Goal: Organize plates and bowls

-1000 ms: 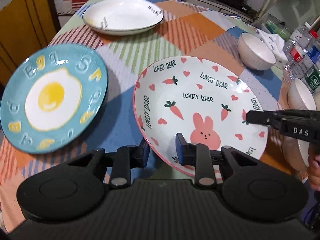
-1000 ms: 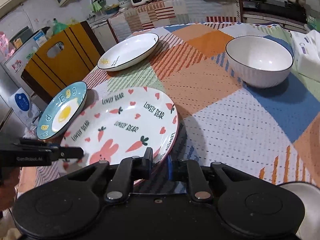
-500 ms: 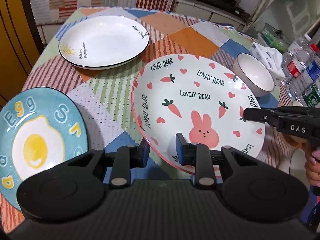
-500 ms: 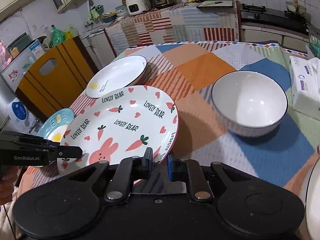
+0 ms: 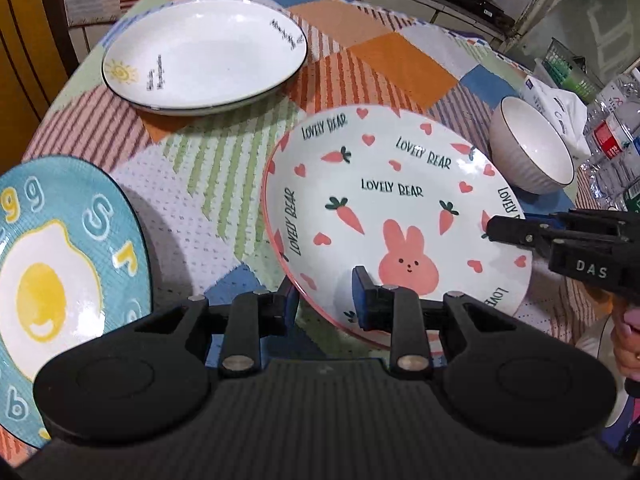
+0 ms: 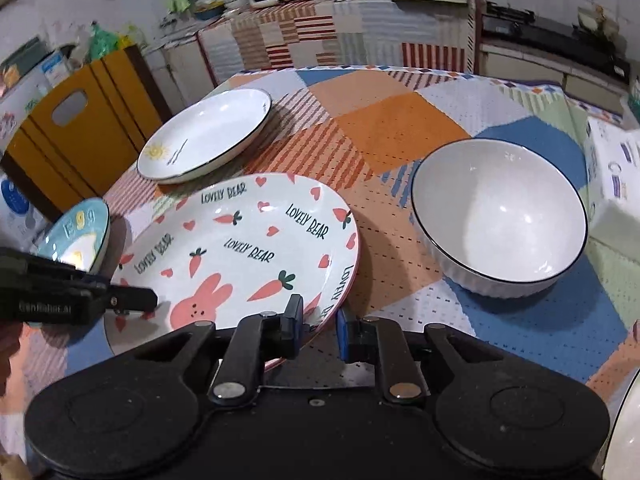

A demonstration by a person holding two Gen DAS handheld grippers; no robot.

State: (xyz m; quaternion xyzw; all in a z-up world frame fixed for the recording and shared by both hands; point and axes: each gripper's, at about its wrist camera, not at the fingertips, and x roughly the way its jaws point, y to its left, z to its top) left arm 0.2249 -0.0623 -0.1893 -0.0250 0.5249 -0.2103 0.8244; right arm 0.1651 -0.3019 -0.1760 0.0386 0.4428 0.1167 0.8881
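The pink-rimmed bunny plate (image 5: 400, 208) (image 6: 248, 248) hangs above the patchwork tablecloth, held at two sides. My left gripper (image 5: 326, 300) is shut on its near rim. My right gripper (image 6: 318, 328) is shut on the opposite rim and shows in the left wrist view as a black arm (image 5: 560, 240). A white sun plate (image 5: 200, 56) (image 6: 208, 132) lies at the far left of the table. A blue egg plate (image 5: 56, 280) (image 6: 80, 232) lies at the near left. A white ribbed bowl (image 5: 532, 148) (image 6: 500, 216) stands to the right.
A tissue pack (image 6: 616, 176) and plastic bottles (image 5: 616, 148) stand at the table's right edge. A yellow wooden chair (image 6: 80, 128) stands to the left of the table. Another white rim (image 6: 624, 440) shows at the lower right of the right wrist view.
Both grippers have carried the bunny plate up and away from the near edge, towards the white sun plate. The egg plate has slid left in view.
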